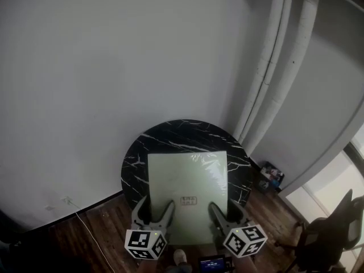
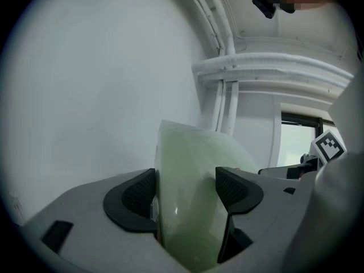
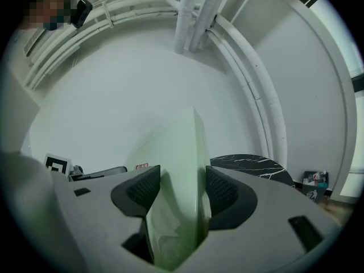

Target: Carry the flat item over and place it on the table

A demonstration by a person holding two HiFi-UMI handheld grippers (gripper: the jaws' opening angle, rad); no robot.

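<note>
One big white wall (image 1: 114,67) fills most of the head view, and a dark wood floor (image 1: 108,215) runs along its foot. Two thick white pipes (image 1: 273,67) go up the corner on the right. One round black table (image 1: 170,132) with thin white lines on it stands by the wall. One pale green sheet (image 1: 187,181) is over the table. It covers the middle and near part of the top, and its near edge sticks out past the rim toward the person. No view shows if the sheet touches the top. One dark chair (image 1: 333,232) stands low on the right, well apart from the table. There are two grippers. The left gripper (image 1: 153,205) is at the near left part of the sheet, and the right gripper (image 1: 226,208) is at the near right part. Both point away from the person and lie side by side at about the same height. In each gripper view the two black jaws press on the sheet from both sides, so each tool is clamped on it. Each gripper has one cube (image 1: 146,244) with black and white squares, so there are two cubes. One small label (image 1: 189,200) sits on the sheet between the grippers, with marks too small to read. One thin white cord (image 1: 85,223) lies on the floor at the left.
</note>
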